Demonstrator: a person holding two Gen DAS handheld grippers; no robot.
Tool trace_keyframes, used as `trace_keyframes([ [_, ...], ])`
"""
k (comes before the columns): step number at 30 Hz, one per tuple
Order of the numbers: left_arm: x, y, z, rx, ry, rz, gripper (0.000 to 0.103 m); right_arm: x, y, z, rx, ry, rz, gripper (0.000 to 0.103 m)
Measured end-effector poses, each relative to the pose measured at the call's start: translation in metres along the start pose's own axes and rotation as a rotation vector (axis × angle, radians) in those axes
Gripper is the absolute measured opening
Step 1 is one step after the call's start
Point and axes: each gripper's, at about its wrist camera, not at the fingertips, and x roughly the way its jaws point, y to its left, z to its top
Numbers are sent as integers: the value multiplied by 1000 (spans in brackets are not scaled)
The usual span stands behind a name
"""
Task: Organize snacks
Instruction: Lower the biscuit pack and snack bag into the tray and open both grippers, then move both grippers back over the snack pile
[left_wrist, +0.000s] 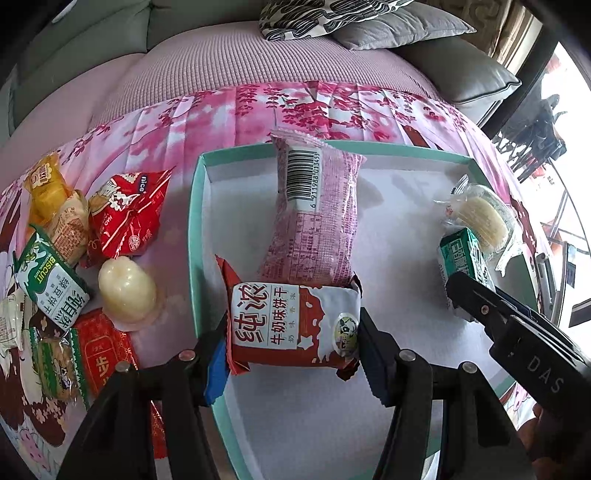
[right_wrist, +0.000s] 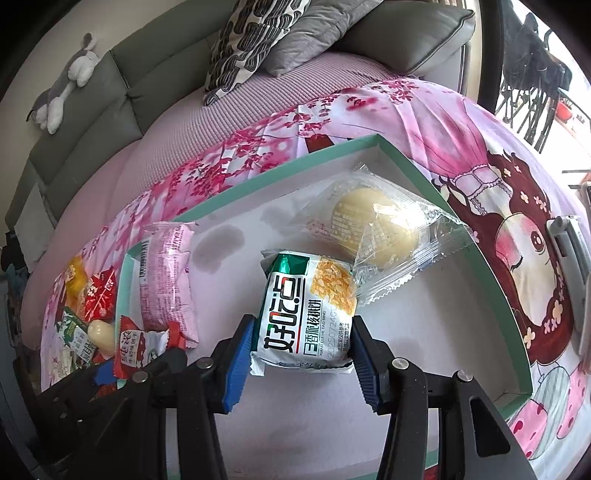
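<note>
Nearest the lens, the left gripper has its blue-padded jaws part closed on a red and white foil biscuit packet, held low over the near left corner of the shallow white cardboard tray with a mint-green rim, just in front of a pink wrapped bar lying inside. The right gripper is likewise closed partway on a green and white walnut-crisp packet, beside a round pale cake in a clear wrapper toward the tray's far right corner. To place these well, I'd say each packet should be lowered flat onto the tray floor before the pads let go, kept clear of its neighbour so rows stay tidy. More snacks wait outside on the left, among them a pale jelly cup. Everything sits on a pink blossom-print cloth, with a grey sofa and patterned cushion behind.
</note>
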Motion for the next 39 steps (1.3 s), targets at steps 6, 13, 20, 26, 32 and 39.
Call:
trace_keyframes([
  [6, -2, 3, -2, -12, -2, -17, 63, -1, 0, 0, 0, -1, -2, 55],
  [13, -7, 2, -4, -11, -9, -13, 64, -2, 0, 0, 1, -6, -7, 55],
  [20, -16, 3, -8, -12, -30, -18, 66, -9, 0, 0, -4, -24, -8, 56],
  [26, -28, 5, -8, -15, -52, -21, 72, -10, 1, -1, -17, -28, 3, 57],
  [32, -32, 9, -12, -28, -61, -13, 73, -10, 5, -1, -40, -25, -11, 61],
  [39, -39, 27, -15, -88, -69, 8, 73, -16, 10, -1, -58, -41, -17, 65],
])
